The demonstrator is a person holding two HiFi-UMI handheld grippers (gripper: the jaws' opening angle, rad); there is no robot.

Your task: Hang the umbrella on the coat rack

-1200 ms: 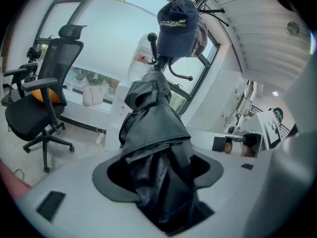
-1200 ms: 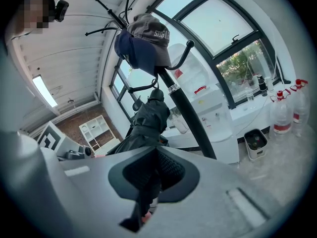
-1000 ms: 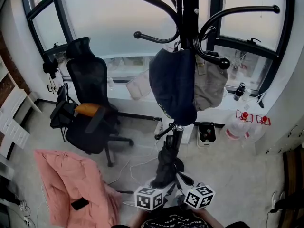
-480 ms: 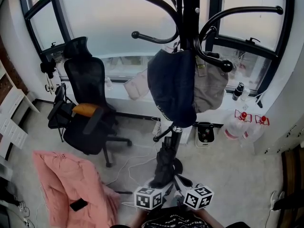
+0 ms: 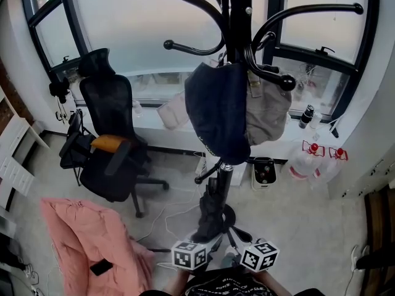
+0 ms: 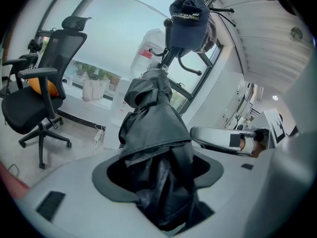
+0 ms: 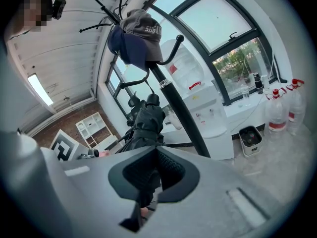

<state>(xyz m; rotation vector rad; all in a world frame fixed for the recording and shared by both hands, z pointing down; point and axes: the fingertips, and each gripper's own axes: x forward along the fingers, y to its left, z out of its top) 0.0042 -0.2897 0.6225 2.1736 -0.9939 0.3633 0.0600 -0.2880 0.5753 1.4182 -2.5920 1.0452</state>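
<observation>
A folded black umbrella (image 5: 210,213) stands upright beside the foot of the black coat rack (image 5: 237,17), low in the head view. My left gripper (image 6: 158,182) has its jaws wide around the umbrella's (image 6: 153,113) bunched fabric and grips it. My right gripper (image 7: 151,175) is closed on a thinner dark part of the umbrella (image 7: 146,120). In the head view only the marker cubes of the left gripper (image 5: 190,254) and right gripper (image 5: 259,256) show. A navy cap (image 5: 219,110) and a grey hat (image 5: 268,110) hang on the rack. Several curved hooks (image 5: 287,82) are bare.
A black office chair (image 5: 108,140) stands to the left, with a pink jacket (image 5: 92,239) on the floor in front of it. A small bin (image 5: 264,171) and water bottles (image 5: 315,159) sit right of the rack under the window sill (image 5: 154,113). Cables lie on the floor.
The head view has drifted slightly, so the rack sits a little further left. Both grippers keep their hold on the umbrella in about the same place.
</observation>
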